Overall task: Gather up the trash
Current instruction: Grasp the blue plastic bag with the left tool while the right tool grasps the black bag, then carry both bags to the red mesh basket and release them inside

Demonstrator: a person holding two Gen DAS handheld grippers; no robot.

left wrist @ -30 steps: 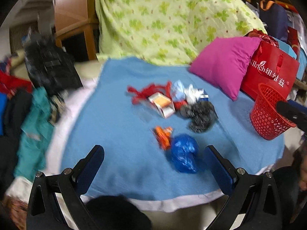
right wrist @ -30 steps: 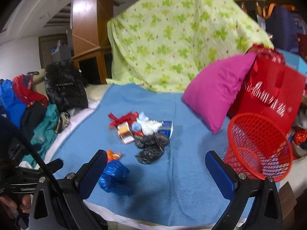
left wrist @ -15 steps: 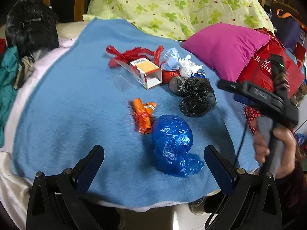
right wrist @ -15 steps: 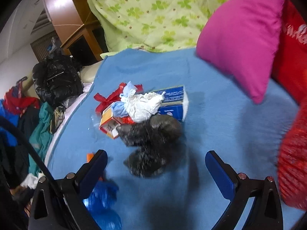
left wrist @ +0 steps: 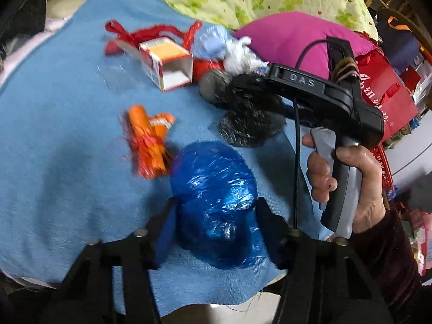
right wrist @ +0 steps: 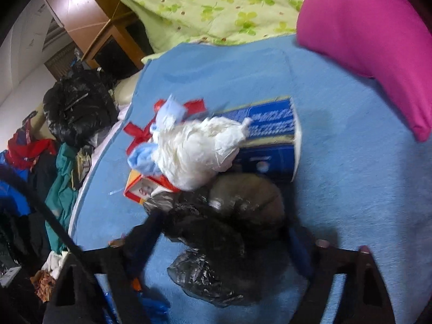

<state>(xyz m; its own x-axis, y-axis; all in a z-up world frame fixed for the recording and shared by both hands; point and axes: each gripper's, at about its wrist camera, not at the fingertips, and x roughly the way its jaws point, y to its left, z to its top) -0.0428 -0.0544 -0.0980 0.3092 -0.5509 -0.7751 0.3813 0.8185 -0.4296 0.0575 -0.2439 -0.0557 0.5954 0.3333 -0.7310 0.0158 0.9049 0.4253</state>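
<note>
A crinkly blue bag [left wrist: 216, 205] lay on the blue blanket [left wrist: 62, 124], with an orange wrapper [left wrist: 147, 141] just beside it. A black bag [right wrist: 216, 245] sat bunched up near a white wad [right wrist: 197, 151], an open little box [left wrist: 168, 63], a red ribbon [left wrist: 127, 36] and a blue box [right wrist: 272, 132].

Left gripper [left wrist: 214, 216] fingers closing in, right gripper [right wrist: 226, 232] likewise, right hand [left wrist: 348, 181] squeezing the trigger handle
</note>
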